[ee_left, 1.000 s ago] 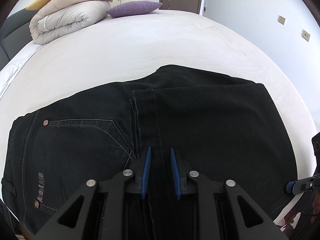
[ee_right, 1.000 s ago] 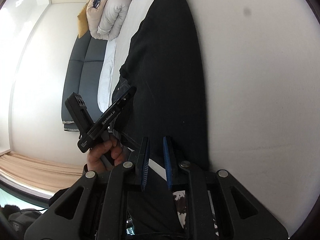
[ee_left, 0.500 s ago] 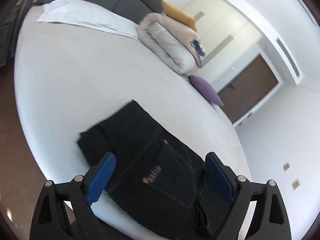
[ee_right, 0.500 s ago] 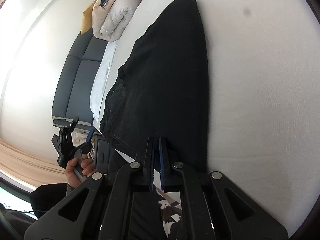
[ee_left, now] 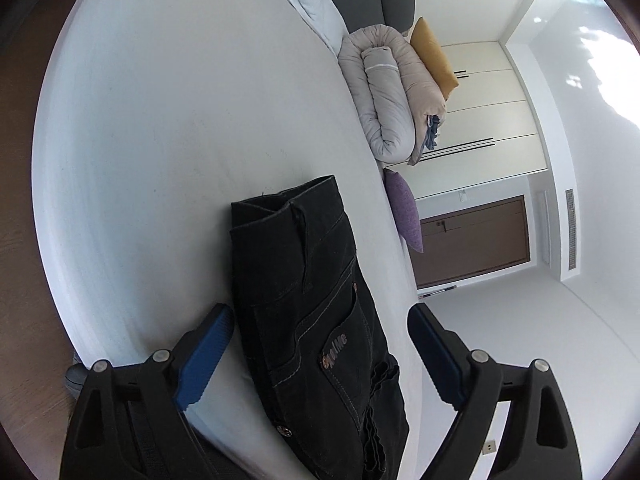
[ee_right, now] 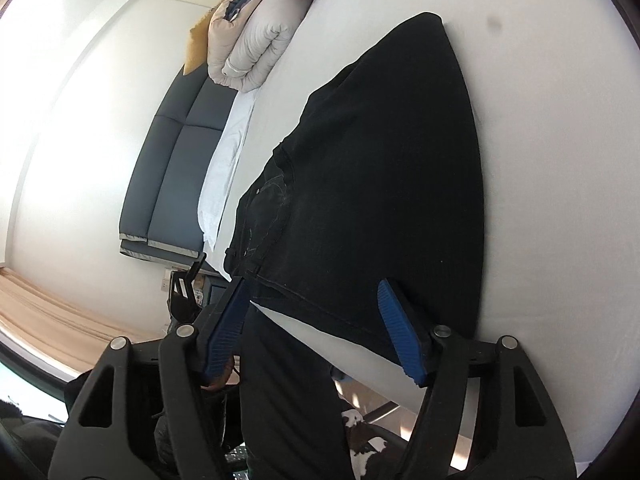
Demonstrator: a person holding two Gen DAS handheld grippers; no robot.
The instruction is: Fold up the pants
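Observation:
The black jeans lie folded on the white bed, waistband and back pocket with copper lettering facing up. My left gripper is open and empty, held above the waist end with its blue pads either side of the jeans in view. In the right wrist view the jeans spread flat as a dark slab. My right gripper is open and empty, just off the near edge of the jeans at the bed's edge.
A rolled beige duvet with a mustard cushion and a purple pillow sit at the far end of the bed. A dark grey headboard runs along the wall. The wooden floor lies beside the bed.
Both grippers have opened and pulled back from the jeans. The left gripper has swung round from above the fabric to the waist end. The right gripper went from shut to wide open.

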